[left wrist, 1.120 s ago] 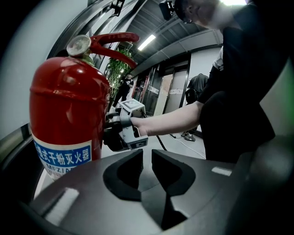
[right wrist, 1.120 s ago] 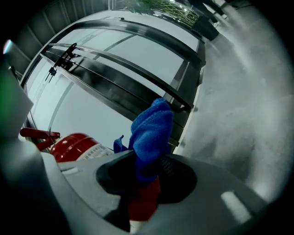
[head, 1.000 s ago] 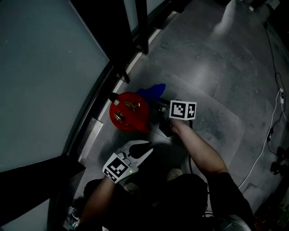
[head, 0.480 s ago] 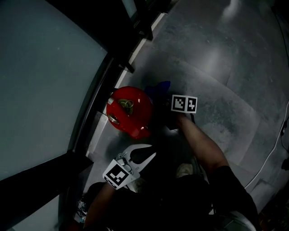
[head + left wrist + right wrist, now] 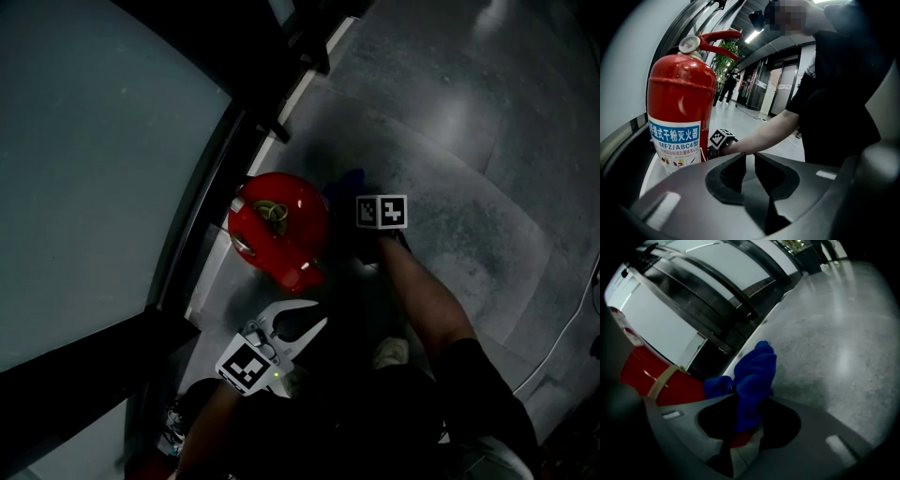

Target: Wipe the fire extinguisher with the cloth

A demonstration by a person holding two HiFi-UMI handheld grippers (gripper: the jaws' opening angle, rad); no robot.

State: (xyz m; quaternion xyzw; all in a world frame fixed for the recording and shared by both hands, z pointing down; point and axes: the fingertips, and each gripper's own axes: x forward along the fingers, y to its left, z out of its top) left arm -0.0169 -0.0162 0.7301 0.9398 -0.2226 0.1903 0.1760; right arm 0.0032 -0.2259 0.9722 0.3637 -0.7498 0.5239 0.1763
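Grey polished concrete floor (image 5: 450,122) fills the right of the head view, and a frosted glass wall (image 5: 94,169) in a dark frame fills the left. At the foot of that wall stands the fire extinguisher (image 5: 278,230), red and upright, with its long axis vertical. From above I see mainly its domed top and the valve fittings on it. In the left gripper view the fire extinguisher (image 5: 682,103) rises as a tall cylinder. Its gauge and red lever are at the top, the lever pointing to the right of that view. A blue and white label on the lower body faces the camera.

I hold the right tool (image 5: 750,404) low at the extinguisher's right side, its jaws clamped on the blue cloth (image 5: 752,380). The cloth sticks out past the jaw tips and lies just beside the red body (image 5: 656,380), apparently touching it. From above, only a corner of the cloth (image 5: 349,180) shows beyond the marker cube (image 5: 382,211). My right forearm (image 5: 422,300) reaches in, stretched out from the lower right.

The left tool (image 5: 317,314) hangs near my body, apart from the cylinder and pointing towards it. Its jaws stand a narrow gap apart, with nothing between them (image 5: 749,164).
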